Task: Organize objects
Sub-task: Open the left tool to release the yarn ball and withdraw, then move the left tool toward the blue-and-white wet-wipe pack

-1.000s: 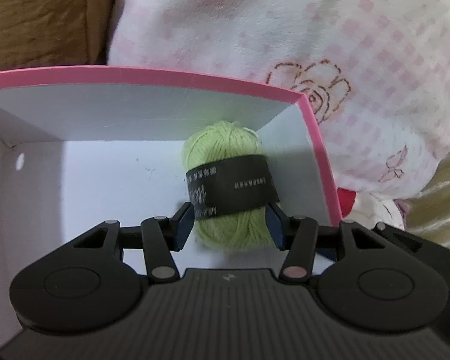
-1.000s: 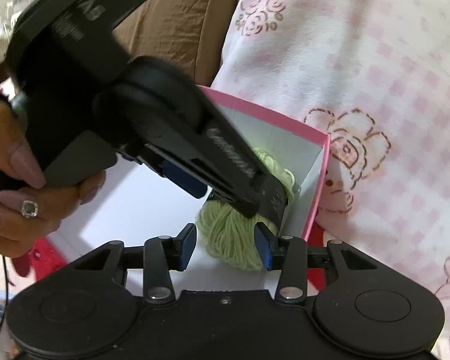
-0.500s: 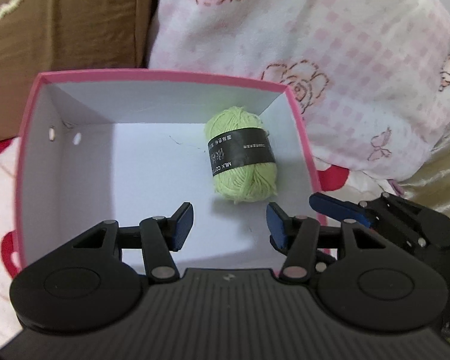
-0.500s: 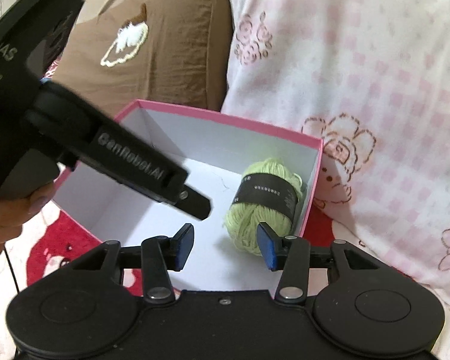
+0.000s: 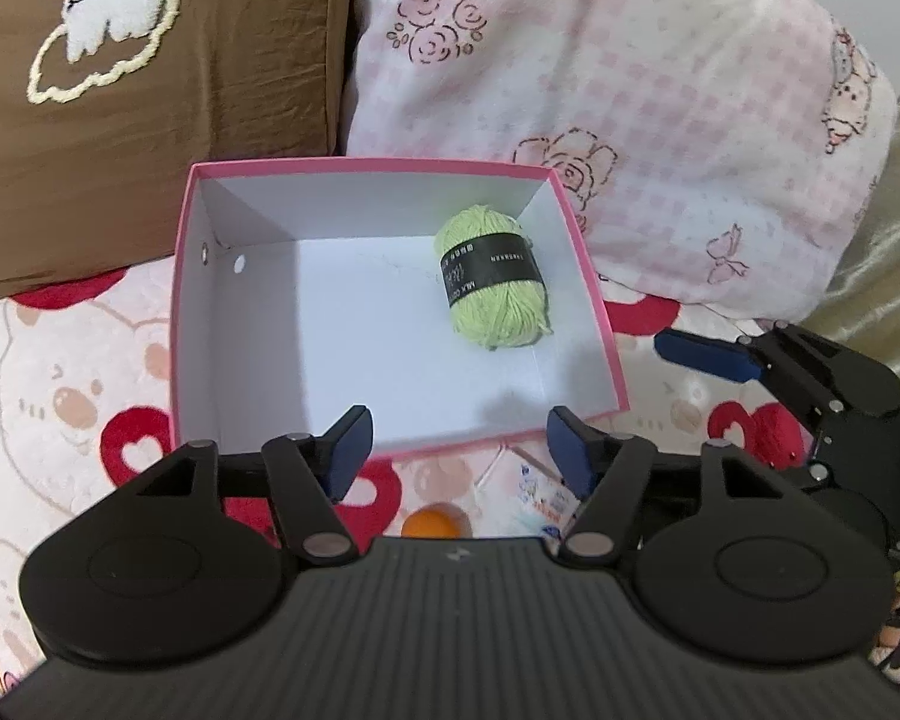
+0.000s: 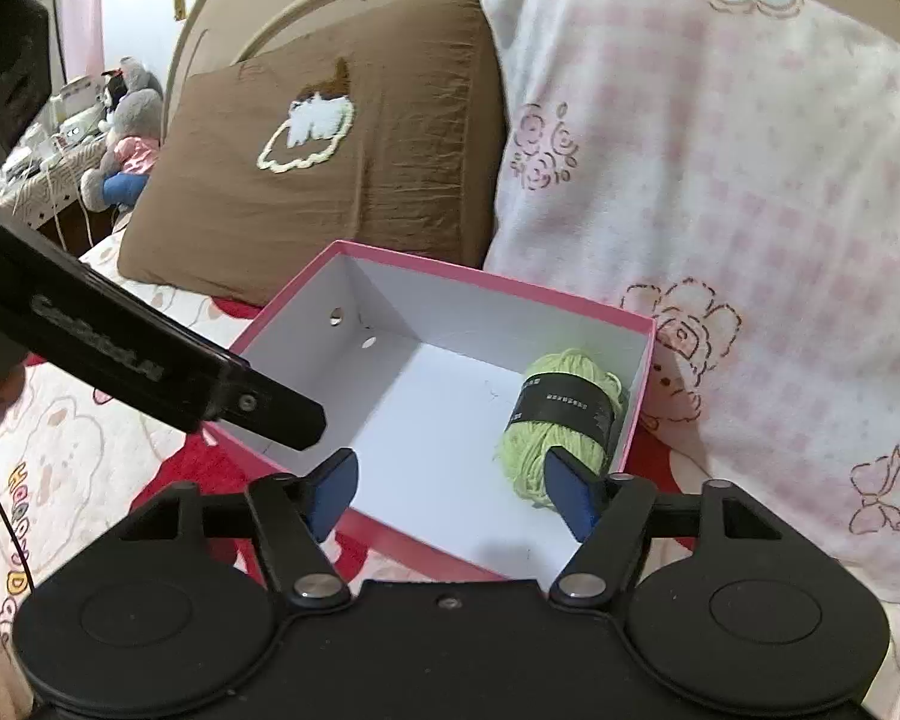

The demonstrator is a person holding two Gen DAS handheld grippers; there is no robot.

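Note:
A ball of light green yarn [image 5: 495, 279] with a black paper band lies in the far right corner of a pink box [image 5: 366, 163] with a white inside. My left gripper [image 5: 459, 441] hangs above the box's near edge, its jaws opening with nothing between them. My right gripper [image 6: 450, 489] hovers over the near right part of the box [image 6: 492, 283], jaws opening and empty too; the yarn [image 6: 561, 420] lies loose just beyond its right pad. The right gripper's blue fingertip [image 5: 702, 354] shows at the right of the left wrist view.
The box stands on a bedspread [image 5: 60, 396] printed with red hearts and bears. A brown pillow [image 6: 312, 138] and a pink checked pillow [image 6: 720, 180] lean behind it. An orange ball [image 5: 435, 522] and a small white packet [image 5: 540, 498] lie under my left gripper.
Both grippers have pulled back and up out of the box, leaving the yarn lying in its corner. Both pairs of jaws stand wider than before.

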